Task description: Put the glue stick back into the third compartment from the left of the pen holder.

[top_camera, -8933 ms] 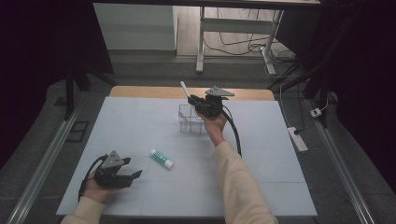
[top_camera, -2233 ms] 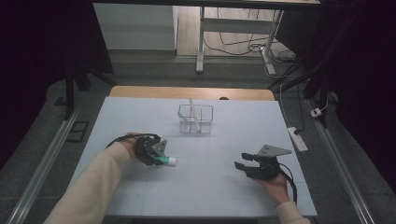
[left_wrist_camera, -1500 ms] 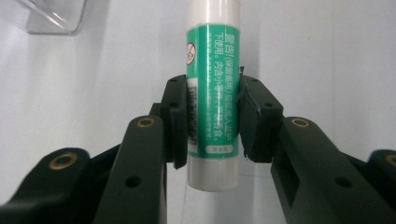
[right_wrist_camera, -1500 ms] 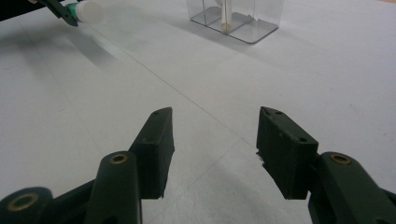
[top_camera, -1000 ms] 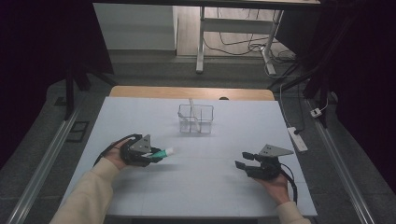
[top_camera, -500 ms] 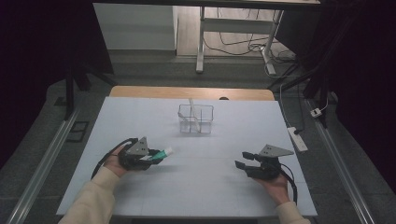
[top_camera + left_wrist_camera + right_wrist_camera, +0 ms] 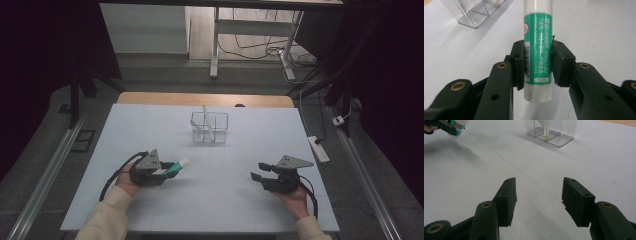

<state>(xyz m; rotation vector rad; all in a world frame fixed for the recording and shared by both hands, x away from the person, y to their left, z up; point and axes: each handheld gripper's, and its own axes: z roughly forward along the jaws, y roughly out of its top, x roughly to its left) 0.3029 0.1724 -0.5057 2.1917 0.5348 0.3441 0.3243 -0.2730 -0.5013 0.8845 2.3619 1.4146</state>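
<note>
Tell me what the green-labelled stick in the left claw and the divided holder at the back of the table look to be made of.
Glue stick: likely smooth plastic, a whitish tube with a soft sheen under a glossy green printed label. Divided holder: see-through with crisp bright edges, probably clear acrylic, though glass cannot be ruled out. Left claw: matte black jaws, seemingly hard plastic, clamped on the stick.

Overall light: dim room in the high view; the white table [image 7: 210, 150] is the one bright area, lit evenly from above.
Surroundings: floor and side edges fall to near black.
Shadows: soft and faint; a grey smear lies on the table below the left claw [image 7: 442, 126] in the right gripper view, and a pale one beside the clear box [image 7: 477, 12].
Glare: mild sheen on the glue stick [image 7: 537, 47].
Focus: the stick's label is sharp; near claw arms are soft.
Distortion: gripper views stretch wide at the edges.
</note>
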